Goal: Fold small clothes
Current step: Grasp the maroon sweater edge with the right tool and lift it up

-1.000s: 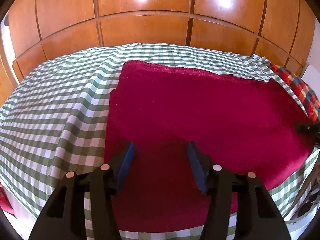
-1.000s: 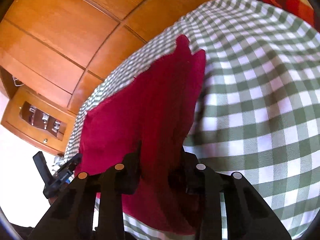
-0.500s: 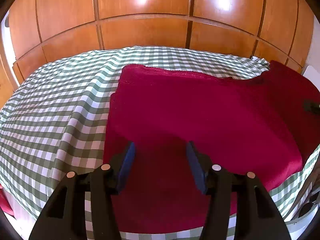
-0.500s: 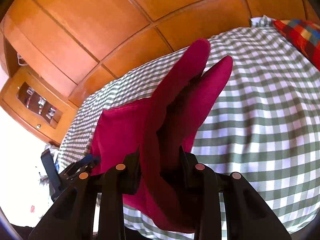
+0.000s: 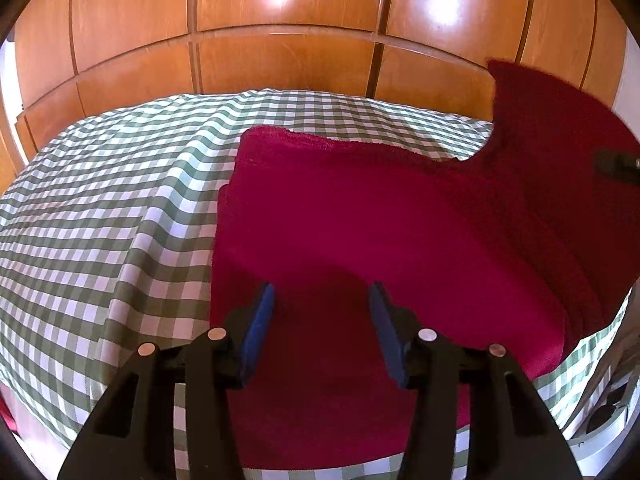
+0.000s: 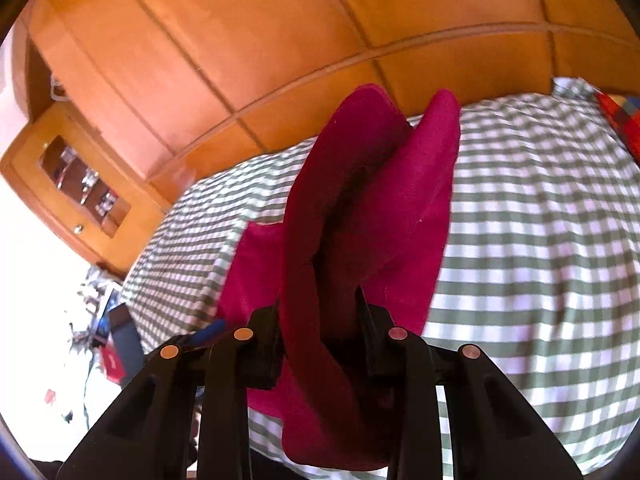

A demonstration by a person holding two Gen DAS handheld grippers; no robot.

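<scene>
In the left wrist view, the dark red terry cloth [image 5: 360, 220] runs out of frame at the right edge, so its far corner is cut off, and the raised part there is motion-blurred. Only a small black piece of the right tool [image 5: 618, 165] shows against it. The green-and-white checked tablecloth [image 5: 100, 208] hides the desk beneath. In the right wrist view, the cloth [image 6: 360, 216] bunches between the right tool's [image 6: 318, 312] fingers, hiding their pads. The multicoloured plaid fabric [image 6: 624, 120] is cropped at the right edge. Objects inside the small wooden cabinet [image 6: 84, 184] are too small to identify.
</scene>
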